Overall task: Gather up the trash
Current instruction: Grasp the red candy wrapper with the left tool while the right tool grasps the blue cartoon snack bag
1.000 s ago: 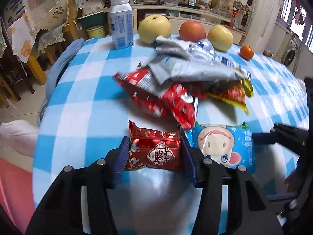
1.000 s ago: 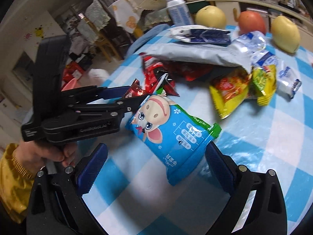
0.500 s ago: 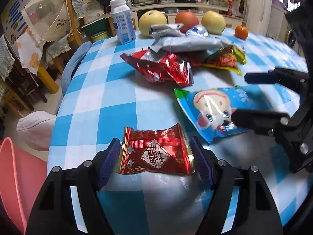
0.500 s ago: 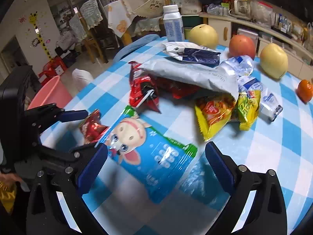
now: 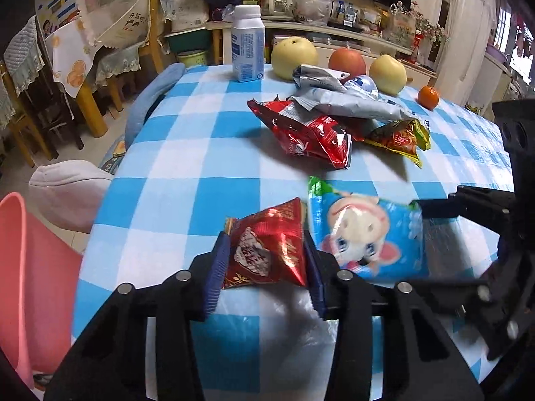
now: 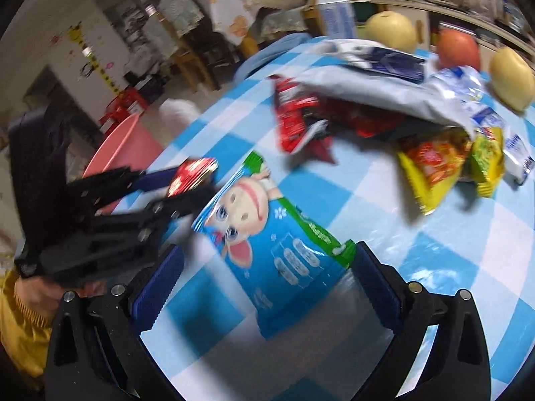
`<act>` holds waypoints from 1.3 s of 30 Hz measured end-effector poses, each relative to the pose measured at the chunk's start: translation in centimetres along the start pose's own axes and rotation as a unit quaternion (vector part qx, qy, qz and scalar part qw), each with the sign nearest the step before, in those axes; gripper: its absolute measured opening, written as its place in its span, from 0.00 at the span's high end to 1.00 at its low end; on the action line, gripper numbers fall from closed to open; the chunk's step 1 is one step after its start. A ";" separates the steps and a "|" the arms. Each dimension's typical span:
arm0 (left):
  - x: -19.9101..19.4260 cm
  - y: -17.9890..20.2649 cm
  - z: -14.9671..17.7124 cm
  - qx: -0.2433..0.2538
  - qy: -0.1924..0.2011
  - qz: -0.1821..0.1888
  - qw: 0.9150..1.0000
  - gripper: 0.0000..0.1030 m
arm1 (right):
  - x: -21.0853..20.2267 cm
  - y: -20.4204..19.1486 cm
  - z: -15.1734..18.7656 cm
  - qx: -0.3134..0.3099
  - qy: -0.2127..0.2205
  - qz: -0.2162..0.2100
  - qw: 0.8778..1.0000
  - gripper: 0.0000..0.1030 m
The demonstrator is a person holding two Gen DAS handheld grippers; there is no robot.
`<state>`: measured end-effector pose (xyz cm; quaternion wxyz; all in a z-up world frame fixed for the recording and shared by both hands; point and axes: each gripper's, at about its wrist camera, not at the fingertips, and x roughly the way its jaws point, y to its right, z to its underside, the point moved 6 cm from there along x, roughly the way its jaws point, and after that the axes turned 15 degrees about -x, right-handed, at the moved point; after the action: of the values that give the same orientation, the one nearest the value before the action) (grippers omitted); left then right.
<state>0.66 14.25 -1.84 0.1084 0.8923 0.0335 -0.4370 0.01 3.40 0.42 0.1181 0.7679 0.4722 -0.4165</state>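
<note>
Blue-and-white checked cloth is covering the round desk (image 5: 187,180). The left tool (image 5: 265,260) is pinching a small red foil snack wrapper (image 5: 267,250) by its side edges; it looks light, crinkly and slippery. The right tool (image 6: 264,287) is gaping wide around a blue cartoon-cow pouch (image 6: 267,234), which is lying flat. Beyond the left tool, a pink plastic bin (image 5: 20,267) is waiting past the desk's rim.

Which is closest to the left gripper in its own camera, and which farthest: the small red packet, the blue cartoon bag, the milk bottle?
1. Small red packet, between the left gripper's fingers.
2. Blue cartoon bag, just right.
3. Milk bottle, far edge.
</note>
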 end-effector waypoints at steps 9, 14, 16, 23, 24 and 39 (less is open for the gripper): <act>-1.2 -1.2 0.3 0.000 0.002 0.016 1.000 0.60 | -0.1 0.1 -0.8 -0.061 0.014 0.123 0.990 0.04; -0.4 -1.0 0.6 0.017 0.002 0.015 1.000 0.41 | 1.6 -0.5 -0.7 -0.084 -0.002 0.122 0.989 0.04; 0.3 -1.3 0.6 0.000 -0.005 0.022 1.000 0.41 | 2.4 -0.8 -0.5 -0.093 -0.012 0.124 0.988 0.04; 1.0 -2.1 0.0 -0.054 -0.004 0.051 0.997 0.40 | 3.1 -0.6 -0.3 -0.094 -0.026 0.140 0.985 0.05; 1.1 -2.2 -0.1 -0.063 -0.003 0.055 0.996 0.40 | 3.2 -0.4 -0.3 -0.089 -0.029 0.144 0.985 0.06; 1.8 -2.3 -0.8 -0.071 0.010 0.039 0.997 0.29 | 2.9 -1.9 -0.2 -0.099 -0.024 0.159 0.982 0.53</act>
<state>2.02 16.56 -3.21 0.1878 0.8874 0.0301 -0.4199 -0.84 6.27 -1.21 0.2691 0.8075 0.3801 -0.3619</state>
